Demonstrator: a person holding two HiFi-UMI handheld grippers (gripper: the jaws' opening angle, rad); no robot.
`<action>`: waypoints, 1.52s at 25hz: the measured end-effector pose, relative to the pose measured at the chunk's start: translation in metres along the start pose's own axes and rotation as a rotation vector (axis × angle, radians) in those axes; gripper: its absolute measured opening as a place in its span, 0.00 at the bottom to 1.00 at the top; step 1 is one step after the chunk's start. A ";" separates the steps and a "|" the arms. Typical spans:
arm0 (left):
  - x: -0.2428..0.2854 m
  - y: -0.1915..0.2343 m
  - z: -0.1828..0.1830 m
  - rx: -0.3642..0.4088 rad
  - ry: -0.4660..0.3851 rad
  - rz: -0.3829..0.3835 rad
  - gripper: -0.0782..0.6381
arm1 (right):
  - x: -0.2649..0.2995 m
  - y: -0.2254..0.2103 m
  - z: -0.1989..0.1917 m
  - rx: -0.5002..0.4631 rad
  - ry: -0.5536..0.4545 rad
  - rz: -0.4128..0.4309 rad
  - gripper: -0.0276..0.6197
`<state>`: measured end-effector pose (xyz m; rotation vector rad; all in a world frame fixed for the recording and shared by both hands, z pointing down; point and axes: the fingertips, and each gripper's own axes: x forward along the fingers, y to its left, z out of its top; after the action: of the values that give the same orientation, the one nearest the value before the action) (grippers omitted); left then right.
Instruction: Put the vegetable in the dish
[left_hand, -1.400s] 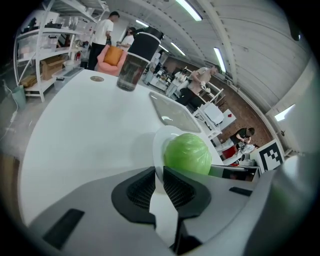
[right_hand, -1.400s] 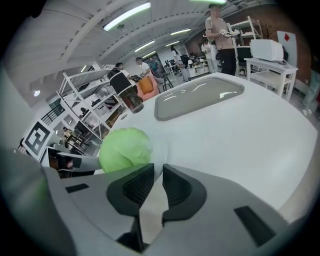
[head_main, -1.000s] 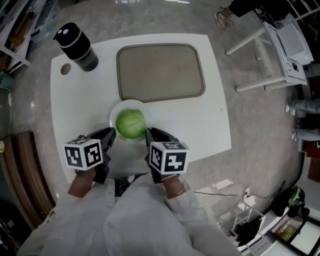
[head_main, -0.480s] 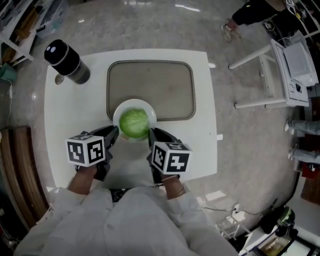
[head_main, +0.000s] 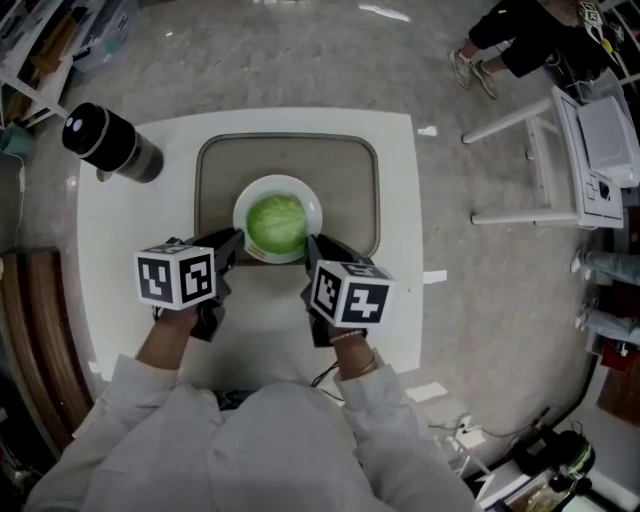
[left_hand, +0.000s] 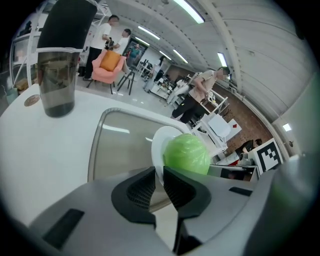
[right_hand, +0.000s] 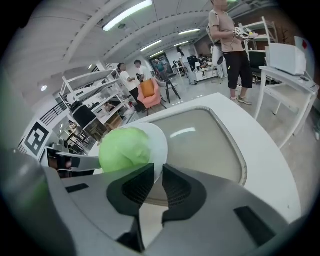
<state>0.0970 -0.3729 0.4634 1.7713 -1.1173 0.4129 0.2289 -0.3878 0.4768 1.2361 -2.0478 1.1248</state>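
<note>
A round green cabbage (head_main: 276, 224) lies in a white dish (head_main: 246, 204), which is over the near half of a grey tray (head_main: 345, 170). My left gripper (head_main: 236, 240) is shut on the dish's near left rim. On the near right rim my right gripper (head_main: 312, 243) is shut as well. In the left gripper view the rim of the dish (left_hand: 158, 144) runs between the pads of the left gripper (left_hand: 159, 177), with the cabbage (left_hand: 186, 154) just beyond. The right gripper view shows the right gripper (right_hand: 158, 176) pinching the dish (right_hand: 160, 141) beside the cabbage (right_hand: 125, 148). Whether the dish rests on the tray I cannot tell.
The tray lies on a white table (head_main: 120, 260). A dark cylindrical flask (head_main: 108, 143) stands at the table's far left corner, beside a small round disc. White stands and a person's legs (head_main: 520, 45) are off to the right on the floor.
Both grippers have carried the dish with the cabbage away from me, from the bare table in front of the tray to over the tray's near half.
</note>
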 end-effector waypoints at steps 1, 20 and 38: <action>0.004 0.000 0.004 -0.005 0.000 -0.001 0.19 | 0.002 -0.003 0.006 -0.005 0.000 -0.002 0.14; 0.050 0.020 0.016 -0.078 0.022 0.020 0.19 | 0.044 -0.030 0.019 0.064 0.043 -0.005 0.14; 0.051 0.024 0.013 -0.052 0.012 0.049 0.19 | 0.042 -0.027 0.018 0.018 0.033 -0.024 0.14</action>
<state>0.1010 -0.4123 0.5060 1.6968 -1.1550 0.4205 0.2331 -0.4298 0.5089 1.2397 -1.9977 1.1474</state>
